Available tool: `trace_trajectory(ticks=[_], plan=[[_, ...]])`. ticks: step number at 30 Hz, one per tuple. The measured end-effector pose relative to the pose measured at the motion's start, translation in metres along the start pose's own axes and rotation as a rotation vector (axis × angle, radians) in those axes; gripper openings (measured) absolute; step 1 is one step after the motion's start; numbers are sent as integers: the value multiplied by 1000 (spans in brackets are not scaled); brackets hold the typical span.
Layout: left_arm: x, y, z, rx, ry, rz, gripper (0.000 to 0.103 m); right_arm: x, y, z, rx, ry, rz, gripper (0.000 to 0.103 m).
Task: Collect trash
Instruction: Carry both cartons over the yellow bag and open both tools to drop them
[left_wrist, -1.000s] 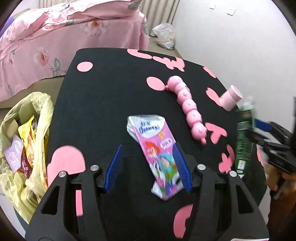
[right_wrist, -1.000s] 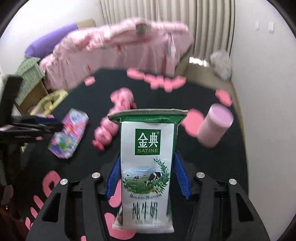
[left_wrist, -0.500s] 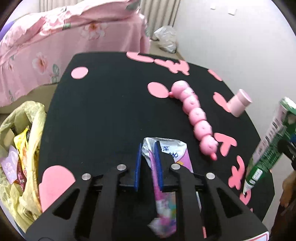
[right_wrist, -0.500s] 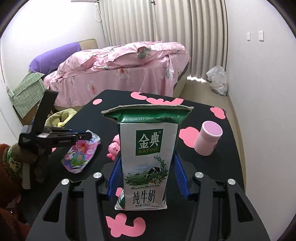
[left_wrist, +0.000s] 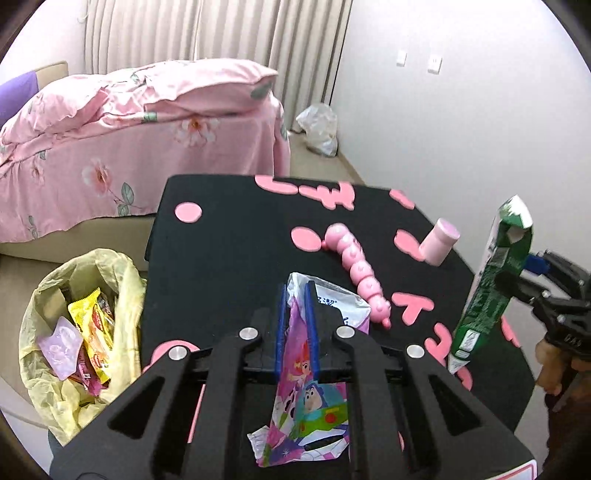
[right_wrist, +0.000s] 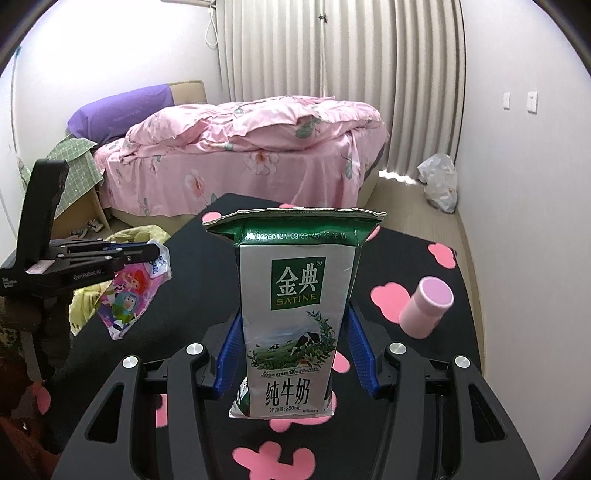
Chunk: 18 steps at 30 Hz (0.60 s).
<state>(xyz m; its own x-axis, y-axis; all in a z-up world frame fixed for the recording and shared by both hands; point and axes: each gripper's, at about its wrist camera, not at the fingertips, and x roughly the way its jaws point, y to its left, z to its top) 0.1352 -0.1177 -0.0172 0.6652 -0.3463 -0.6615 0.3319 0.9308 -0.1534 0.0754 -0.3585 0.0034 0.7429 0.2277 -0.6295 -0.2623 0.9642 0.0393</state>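
Trash collection, both grippers loaded above a black table (left_wrist: 229, 258) patterned with pink shapes. The left gripper (left_wrist: 295, 325) is shown clamped narrow on a flattened, glossy foil pouch (left_wrist: 306, 398) printed with cartoon figures; its jaws have just been closing, with the pouch between them. The pouch is held edge-on, its long axis running along the fingers, limp and crumpled at both ends. The right gripper (right_wrist: 295, 354) is shown gripping a tall rectangular milk carton (right_wrist: 295, 317), upright, of waxy printed card, with its torn top flaps spread.

The coming move is judged to turn on the bin bag (left_wrist: 74, 332), a thin yellow plastic liner already holding wrappers. From the left gripper it lies at about 9 o'clock, beside and below the table edge; the left hand is the nearer. From the right gripper it is seen at about 10 o'clock, partly hidden behind the left gripper (right_wrist: 110, 254).

A pink caterpillar toy (left_wrist: 358, 269) and a pink cylindrical bottle (right_wrist: 424, 306) are left on the table.
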Motion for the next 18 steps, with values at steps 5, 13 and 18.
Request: trace_trajectory(ticks=[5, 13, 18], plan=[[-29, 25, 10, -47, -77, 19, 10, -6, 18, 16, -23, -35, 14, 49], [-84, 93, 14, -162, -220, 144, 10, -4, 73, 55, -113, -105, 82, 49], [-109, 134, 4, -241, -294, 258, 10, 8, 112, 72, -177, -117, 140, 49]])
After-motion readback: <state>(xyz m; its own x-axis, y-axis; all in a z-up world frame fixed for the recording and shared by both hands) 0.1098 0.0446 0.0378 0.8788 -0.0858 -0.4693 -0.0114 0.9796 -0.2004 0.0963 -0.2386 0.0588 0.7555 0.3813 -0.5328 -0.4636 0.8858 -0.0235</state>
